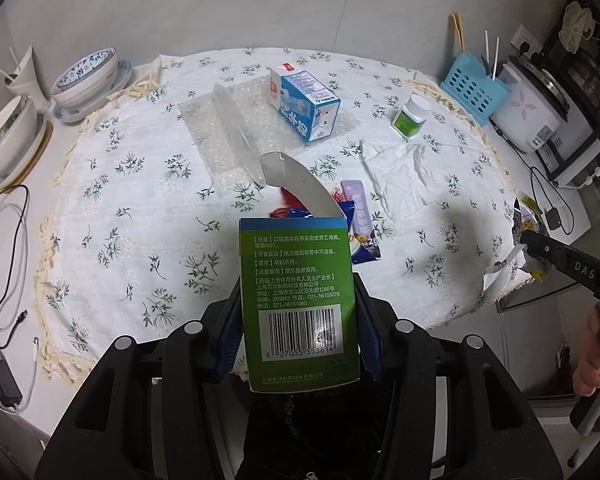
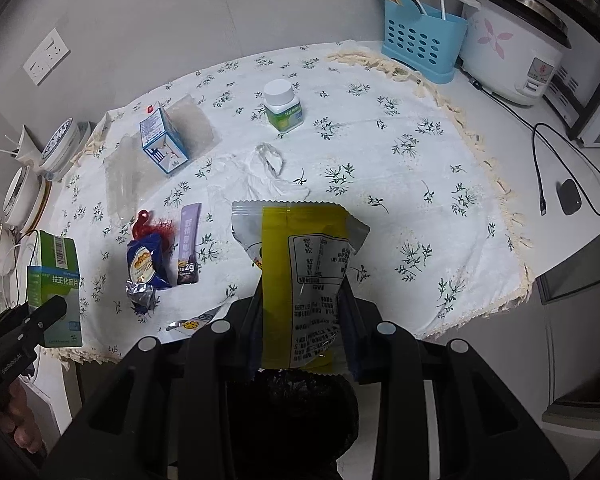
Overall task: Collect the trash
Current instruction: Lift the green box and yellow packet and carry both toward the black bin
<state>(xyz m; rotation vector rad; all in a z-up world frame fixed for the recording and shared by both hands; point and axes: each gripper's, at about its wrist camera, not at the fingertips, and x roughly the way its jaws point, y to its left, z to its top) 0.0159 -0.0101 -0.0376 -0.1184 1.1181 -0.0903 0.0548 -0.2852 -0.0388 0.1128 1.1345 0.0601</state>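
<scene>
Both tongs loaded, off the table edge, prob. for binning: left tongs (image 1: 298,340) pinching green medicine box (image 1: 300,300), right tongs (image 2: 302,336) pinching yellow snack wrapper (image 2: 300,280); milk carton (image 1: 306,106) w/ tissue (image 1: 400,178) remain.

We count one green medicine box (image 1: 300,300), one yellow snack wrapper (image 2: 300,280), one milk carton (image 1: 306,106), one pill bottle (image 2: 283,106), one crumpled tissue (image 1: 400,176) and one purple sachet (image 2: 189,250).
</scene>
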